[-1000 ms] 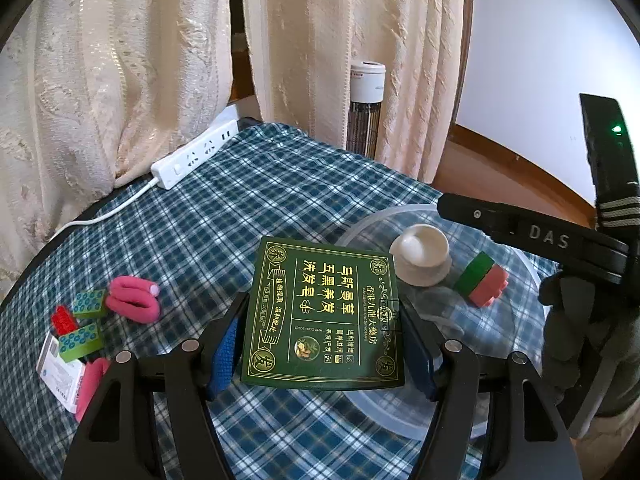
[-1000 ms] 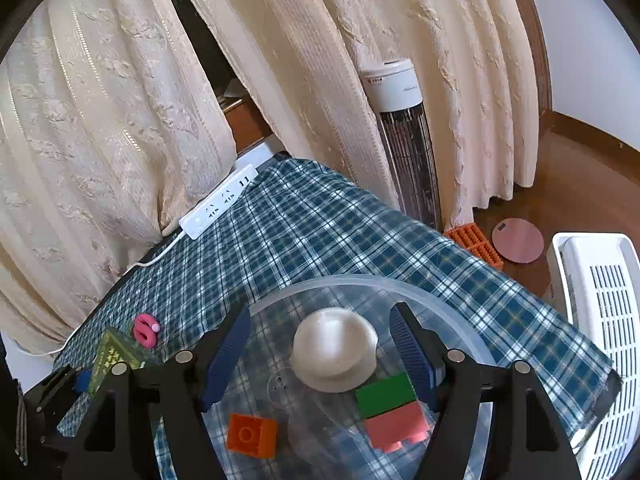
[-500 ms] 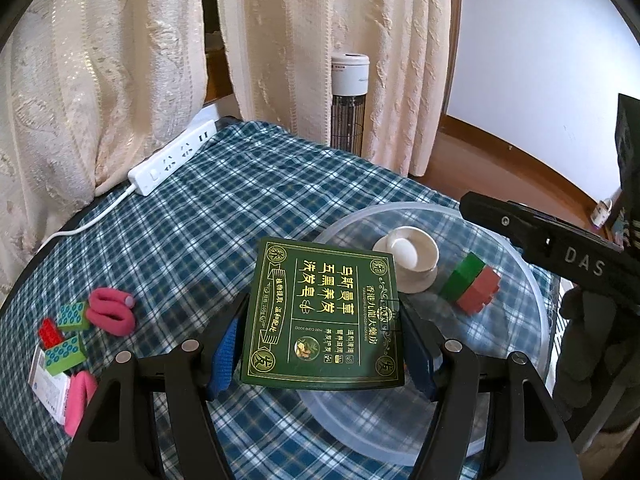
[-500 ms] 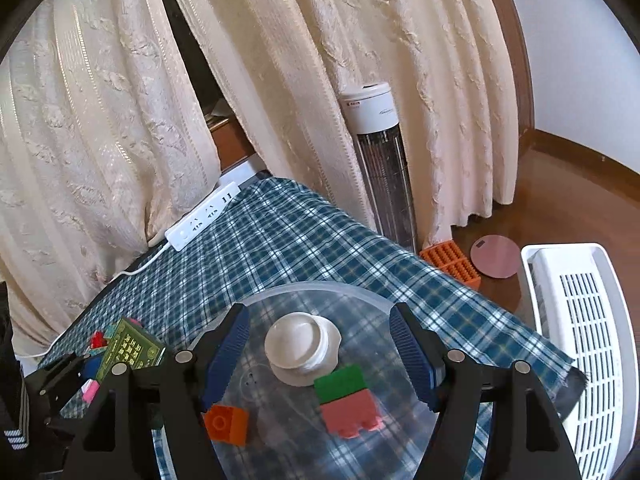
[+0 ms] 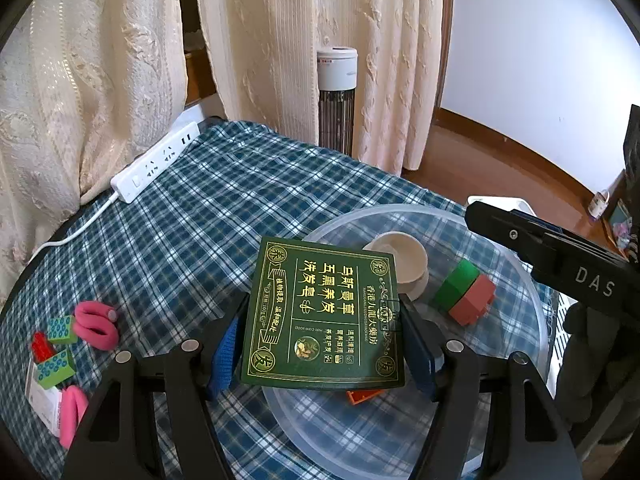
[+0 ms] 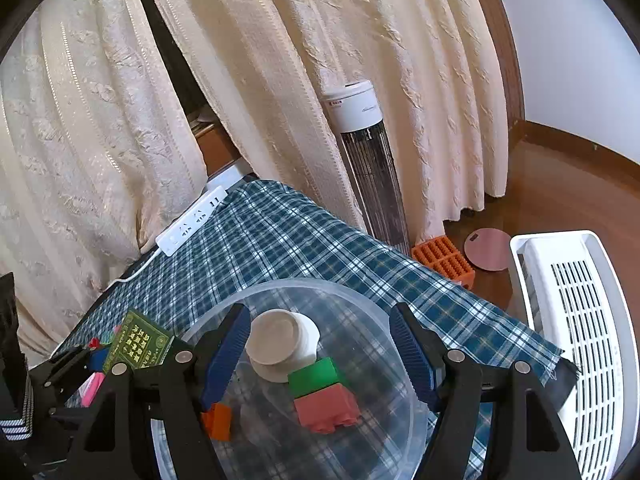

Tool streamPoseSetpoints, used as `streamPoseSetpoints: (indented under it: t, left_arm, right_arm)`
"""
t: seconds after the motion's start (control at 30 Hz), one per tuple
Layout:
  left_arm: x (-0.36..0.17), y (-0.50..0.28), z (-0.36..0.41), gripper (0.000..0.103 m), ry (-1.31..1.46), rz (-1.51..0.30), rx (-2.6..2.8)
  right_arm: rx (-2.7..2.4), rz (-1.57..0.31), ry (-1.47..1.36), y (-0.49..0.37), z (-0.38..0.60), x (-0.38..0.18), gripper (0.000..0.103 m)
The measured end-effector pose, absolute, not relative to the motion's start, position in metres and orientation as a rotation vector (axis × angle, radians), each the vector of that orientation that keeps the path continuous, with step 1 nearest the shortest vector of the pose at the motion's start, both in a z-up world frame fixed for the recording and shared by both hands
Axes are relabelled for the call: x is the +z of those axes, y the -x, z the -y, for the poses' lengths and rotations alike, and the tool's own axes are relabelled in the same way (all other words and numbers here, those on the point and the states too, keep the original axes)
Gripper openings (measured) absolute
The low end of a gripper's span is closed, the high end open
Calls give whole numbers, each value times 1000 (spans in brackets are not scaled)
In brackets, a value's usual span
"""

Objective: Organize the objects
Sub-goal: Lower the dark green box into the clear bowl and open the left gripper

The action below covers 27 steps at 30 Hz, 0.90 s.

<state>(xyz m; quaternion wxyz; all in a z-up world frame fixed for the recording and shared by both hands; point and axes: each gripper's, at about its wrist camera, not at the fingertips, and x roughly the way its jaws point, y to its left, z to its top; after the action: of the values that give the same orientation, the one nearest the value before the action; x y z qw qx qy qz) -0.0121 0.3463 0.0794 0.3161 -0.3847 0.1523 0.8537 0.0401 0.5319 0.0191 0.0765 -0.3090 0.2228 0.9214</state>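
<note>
We grip the green box across its width in our left tool, held over the near-left rim of the clear basin (on the bench). Our right tool hangs open and empty above the basin's white cup and green-and-pink blocks.

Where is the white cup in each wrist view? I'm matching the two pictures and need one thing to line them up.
Left wrist view: the white cup sits right of centre, inside the clear bowl, just beyond the green box that the left gripper holds.
Right wrist view: the cup is low and centre-left, between the right gripper's open jaws.
Shared landmark: the green and pink blocks beside it.
</note>
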Motion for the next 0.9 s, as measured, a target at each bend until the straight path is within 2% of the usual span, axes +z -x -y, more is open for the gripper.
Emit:
streamPoseSetpoints:
  t: [0.2,0.3,0.9]
  left_arm:
    - [78,13,-347,72,1012,-412,2262]
    - [79,14,-345,80,1002,-406,2268]
    - [89,10,-328,81,957,-396,2335]
  right_arm:
    - [2753,-686,929,-40,-534,17,78]
    - [2754,-691,926,-41,-534,16,80]
    - [2757,-678,933,-45,-528,20,81]
